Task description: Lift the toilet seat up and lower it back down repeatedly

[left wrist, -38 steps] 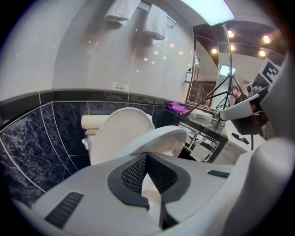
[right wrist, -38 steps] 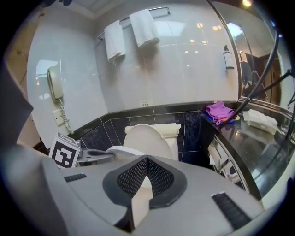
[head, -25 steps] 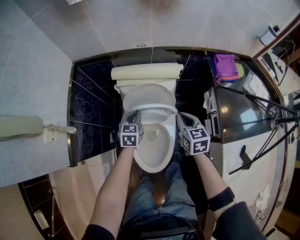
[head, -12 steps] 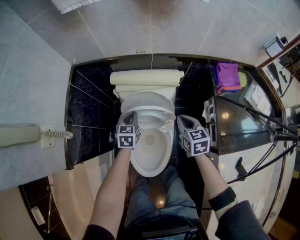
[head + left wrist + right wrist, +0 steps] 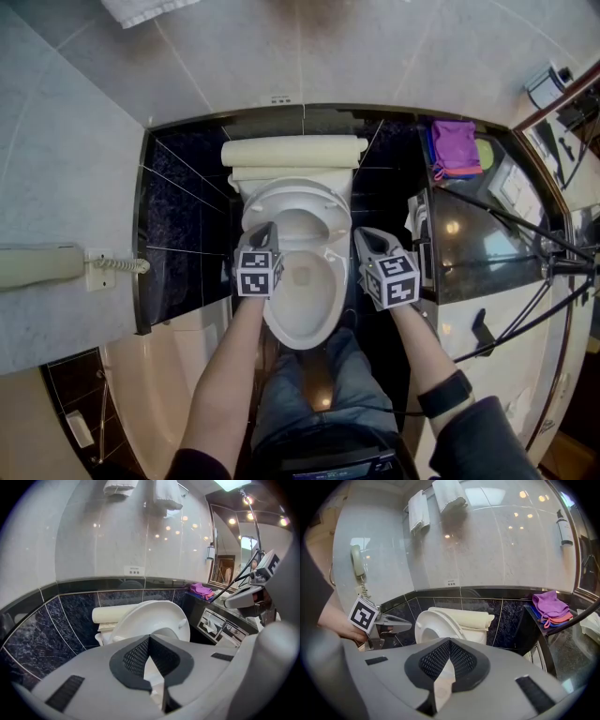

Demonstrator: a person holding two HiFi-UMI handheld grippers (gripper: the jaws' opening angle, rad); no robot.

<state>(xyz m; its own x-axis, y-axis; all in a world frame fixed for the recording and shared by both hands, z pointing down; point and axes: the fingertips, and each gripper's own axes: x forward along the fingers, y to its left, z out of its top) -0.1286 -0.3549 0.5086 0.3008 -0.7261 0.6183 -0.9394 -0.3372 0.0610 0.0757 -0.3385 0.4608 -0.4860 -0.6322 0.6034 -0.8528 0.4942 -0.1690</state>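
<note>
Gloss covers the white oval toilet seat (image 5: 295, 190), tilted over the smooth rounded bowl (image 5: 300, 323); my left claw (image 5: 267, 229) and right claw (image 5: 362, 233) both sit pinched together.

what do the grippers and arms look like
The left gripper and right gripper are pale grey plastic, tapering forward, with black mesh-textured pads and a cube of black-and-white square markers each. Dark sleeves leave the forearms bare; a black band circles the right arm.

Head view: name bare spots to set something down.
Free: the cream cistern lid behind the seat; the dark counter beside the purple cloth. Crowded: the bowl's sides, flanked by left gripper and right gripper.
</note>
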